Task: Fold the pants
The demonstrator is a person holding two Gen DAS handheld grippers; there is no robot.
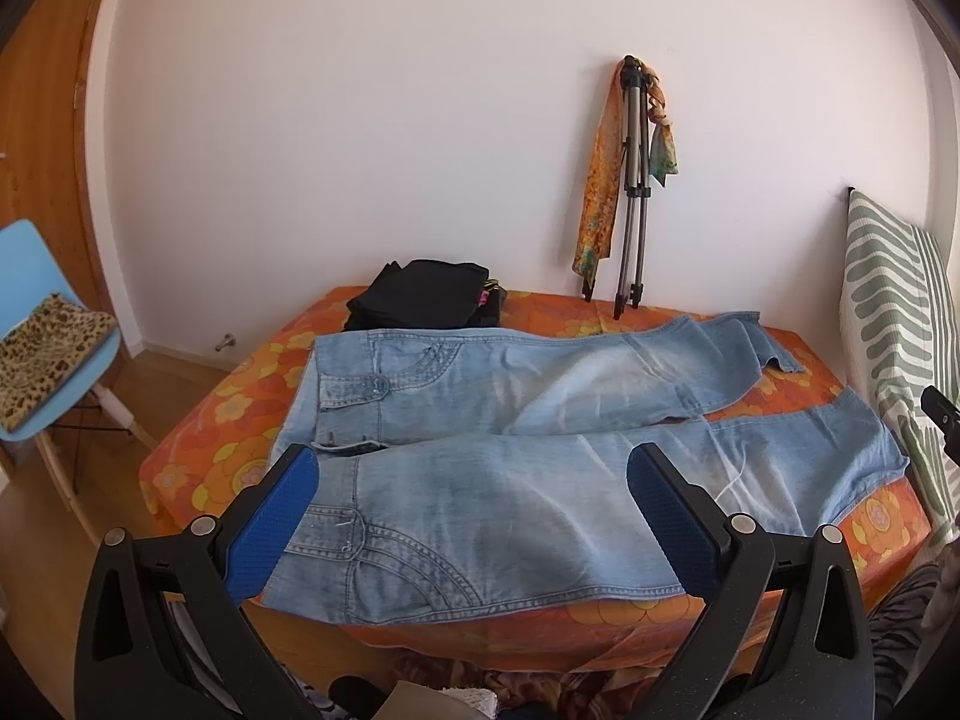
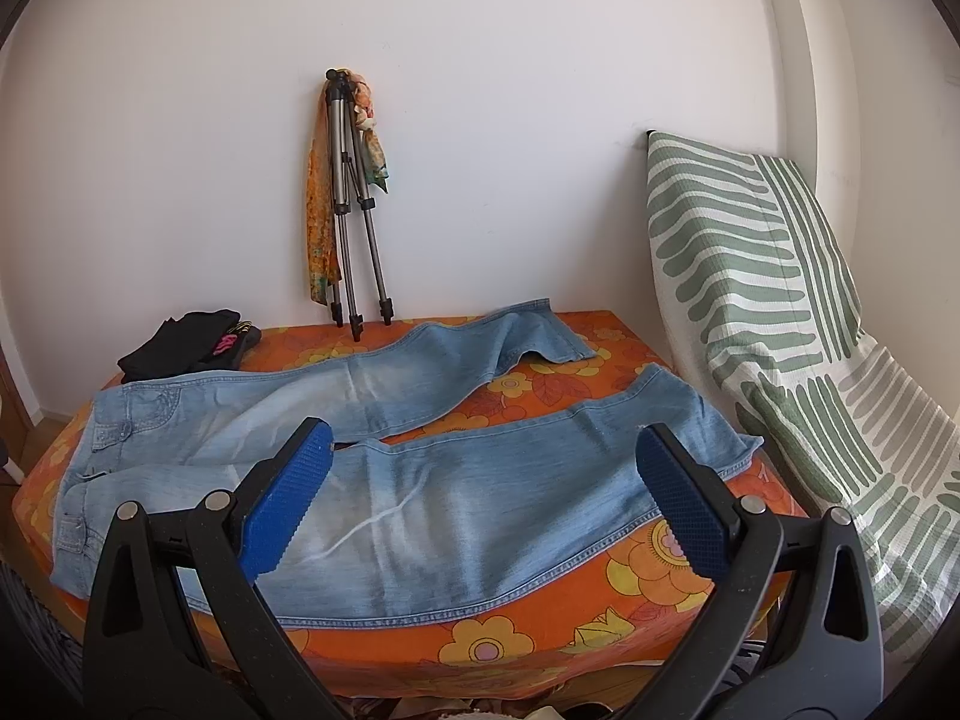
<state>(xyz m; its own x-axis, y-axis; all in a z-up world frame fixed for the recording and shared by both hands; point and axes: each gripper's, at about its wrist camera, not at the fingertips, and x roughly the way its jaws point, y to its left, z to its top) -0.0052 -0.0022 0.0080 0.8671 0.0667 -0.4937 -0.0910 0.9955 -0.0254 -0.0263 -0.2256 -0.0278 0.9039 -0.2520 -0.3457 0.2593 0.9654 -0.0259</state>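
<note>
Light blue jeans (image 1: 480, 450) lie spread flat on an orange flowered bed cover (image 1: 198, 438), waistband to the left and both legs stretching right, slightly parted. My left gripper (image 1: 471, 480) hovers open above the near hip and pocket, its blue pads (image 1: 282, 516) wide apart and holding nothing. In the right wrist view the jeans (image 2: 456, 510) fill the middle, and my right gripper (image 2: 480, 468) stands open over the near leg, nothing between its pads (image 2: 678, 516). The near leg's hem (image 2: 720, 426) ends close to the pillow.
A folded pile of black clothes (image 1: 429, 294) sits at the bed's back left. A tripod (image 1: 633, 186) draped with scarves leans on the white wall. A green-striped pillow (image 2: 780, 324) stands at the right. A blue chair (image 1: 42, 324) with leopard fabric is on the left floor.
</note>
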